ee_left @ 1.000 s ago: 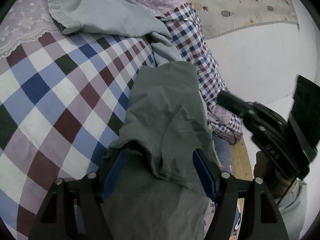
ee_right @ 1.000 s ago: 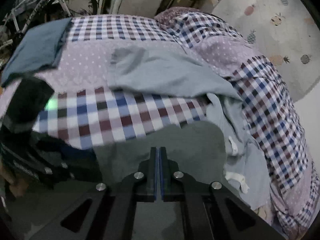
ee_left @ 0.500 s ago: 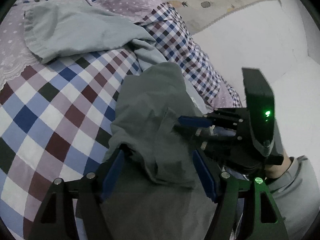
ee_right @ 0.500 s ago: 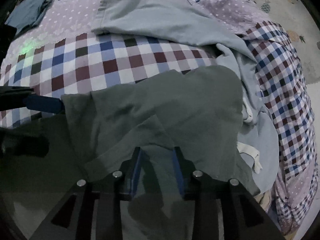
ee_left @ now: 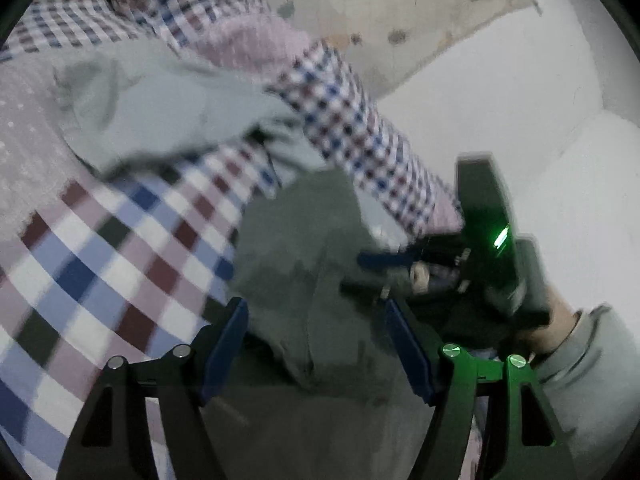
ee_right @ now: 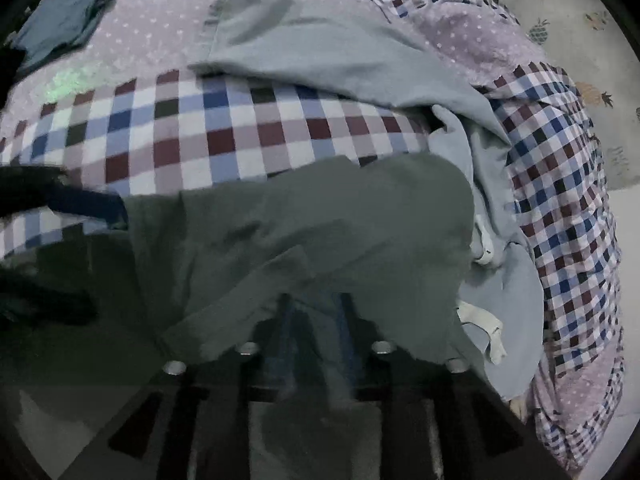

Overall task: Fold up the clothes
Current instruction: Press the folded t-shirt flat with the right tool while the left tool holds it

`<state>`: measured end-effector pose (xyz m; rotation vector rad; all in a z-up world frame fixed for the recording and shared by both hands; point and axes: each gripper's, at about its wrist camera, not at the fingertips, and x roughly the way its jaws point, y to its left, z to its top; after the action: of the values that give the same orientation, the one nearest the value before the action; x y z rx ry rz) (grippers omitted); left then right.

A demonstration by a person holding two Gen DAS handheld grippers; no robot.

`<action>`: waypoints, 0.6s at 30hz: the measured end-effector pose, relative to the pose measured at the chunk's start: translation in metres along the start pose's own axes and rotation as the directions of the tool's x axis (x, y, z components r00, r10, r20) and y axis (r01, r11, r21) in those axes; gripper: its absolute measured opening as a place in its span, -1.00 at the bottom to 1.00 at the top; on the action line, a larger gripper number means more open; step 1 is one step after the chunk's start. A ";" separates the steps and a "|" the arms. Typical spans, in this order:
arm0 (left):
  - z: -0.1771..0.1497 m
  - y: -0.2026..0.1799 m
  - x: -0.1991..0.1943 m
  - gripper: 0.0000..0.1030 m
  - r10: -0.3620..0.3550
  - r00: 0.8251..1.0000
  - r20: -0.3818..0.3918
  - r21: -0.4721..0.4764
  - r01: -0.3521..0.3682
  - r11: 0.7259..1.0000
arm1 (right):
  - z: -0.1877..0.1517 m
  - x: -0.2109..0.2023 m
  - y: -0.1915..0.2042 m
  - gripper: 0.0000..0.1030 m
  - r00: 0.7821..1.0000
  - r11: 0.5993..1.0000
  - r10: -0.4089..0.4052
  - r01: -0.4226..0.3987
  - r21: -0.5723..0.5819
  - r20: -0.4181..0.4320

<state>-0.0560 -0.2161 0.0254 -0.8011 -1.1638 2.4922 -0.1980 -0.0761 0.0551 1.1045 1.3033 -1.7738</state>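
Note:
A grey-green garment (ee_left: 304, 240) lies crumpled on the checked bedspread (ee_left: 100, 264). My left gripper (ee_left: 316, 348) stands open, with the garment's near part between its blue pads (ee_left: 224, 352). In the left wrist view my right gripper (ee_left: 370, 274) comes in from the right, open at the garment's right edge. The right wrist view shows the garment (ee_right: 320, 224) draped over the tips of my right gripper (ee_right: 312, 320), whose fingers stand apart and blurred. My left gripper's blue finger (ee_right: 88, 204) touches the garment's left corner.
A pale grey garment (ee_right: 340, 52) is spread behind, and a light blue one with white drawstrings (ee_right: 504, 280) hangs off the bed's right side. A dark blue folded piece (ee_right: 68, 16) lies far left. A sleeve (ee_left: 588, 380), white floor (ee_left: 500, 100) and pineapple mat (ee_right: 580, 40) are right.
My right gripper went from shut to open, widened, and pushed in under the green garment's edge. My left gripper stayed open while its view swung towards the floor and mat.

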 end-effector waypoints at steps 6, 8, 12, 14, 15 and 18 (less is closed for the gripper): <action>0.008 0.016 -0.003 0.45 -0.012 1.000 0.006 -0.057 0.013 0.998 | -0.002 0.011 0.000 -0.55 1.000 1.000 -0.005 0.005 -0.009 -0.008; 0.007 0.016 0.002 0.45 -0.014 1.000 -0.008 -0.051 0.014 0.999 | -0.004 0.009 0.002 -1.00 1.000 0.999 -0.017 0.017 -0.029 -0.005; 0.004 0.011 0.011 0.45 -0.040 0.998 -0.039 -0.032 0.039 0.999 | -0.009 -0.015 0.003 -1.00 0.998 0.999 0.015 -0.013 -0.045 0.054; 0.003 0.008 0.018 0.45 -0.065 0.996 -0.066 -0.021 0.064 0.998 | -0.009 -0.025 0.003 -1.00 0.997 0.999 0.023 -0.019 -0.051 0.072; 0.001 0.006 0.020 0.45 -0.069 0.995 -0.079 -0.012 0.068 0.998 | -0.009 -0.030 0.003 -1.00 0.996 0.998 0.027 -0.023 -0.053 0.082; -0.006 -0.002 0.030 0.45 -0.087 0.987 -0.132 0.028 0.092 0.995 | -0.003 -0.052 -0.007 -1.00 0.985 0.999 0.044 -0.042 -0.013 0.166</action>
<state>-0.0771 -0.1968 0.0129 -0.8690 -1.0857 2.3423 -0.1821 -0.0693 0.1043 0.9498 1.1783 -1.7848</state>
